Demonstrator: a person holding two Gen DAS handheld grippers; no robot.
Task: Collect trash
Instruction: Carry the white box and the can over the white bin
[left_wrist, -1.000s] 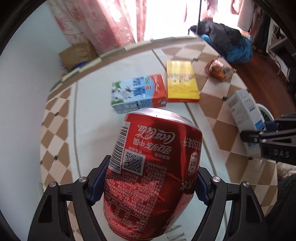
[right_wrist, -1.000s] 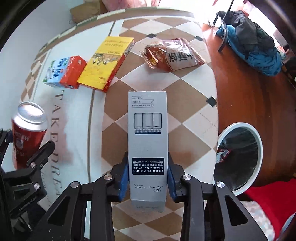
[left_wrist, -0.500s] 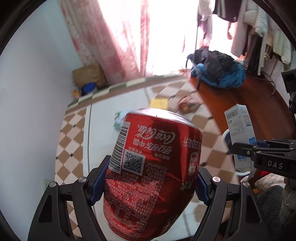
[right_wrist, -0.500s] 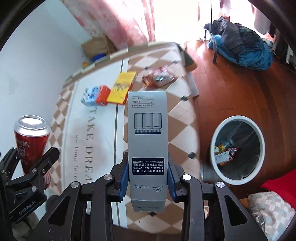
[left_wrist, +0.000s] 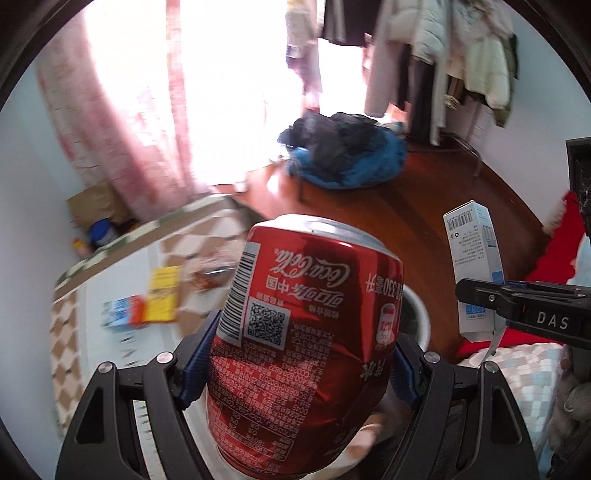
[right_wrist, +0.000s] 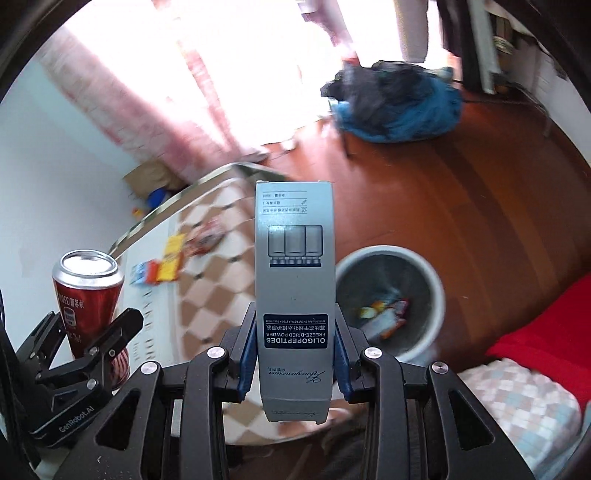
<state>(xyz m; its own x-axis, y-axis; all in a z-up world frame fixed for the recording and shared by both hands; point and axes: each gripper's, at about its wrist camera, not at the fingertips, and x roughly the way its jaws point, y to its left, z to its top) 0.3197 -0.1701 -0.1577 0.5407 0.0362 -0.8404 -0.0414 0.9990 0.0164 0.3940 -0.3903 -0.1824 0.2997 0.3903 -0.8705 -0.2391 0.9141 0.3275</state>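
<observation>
My left tongs (left_wrist: 295, 354) clamp a dented cola can (left_wrist: 306, 332); my right tongs (right_wrist: 293, 358) clamp a grey carton (right_wrist: 294, 280), both beside the bin (right_wrist: 436, 291); releasing early could miss the bin

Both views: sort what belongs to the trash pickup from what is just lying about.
Job:
- can, clamped in the left gripper
- grey box, clamped in the right gripper
- bin, some trash already inside
- yellow box, milk carton and snack bag on the rug

Lying about:
- blue bundle
- hanging clothes
- curtain
- red cloth
</observation>
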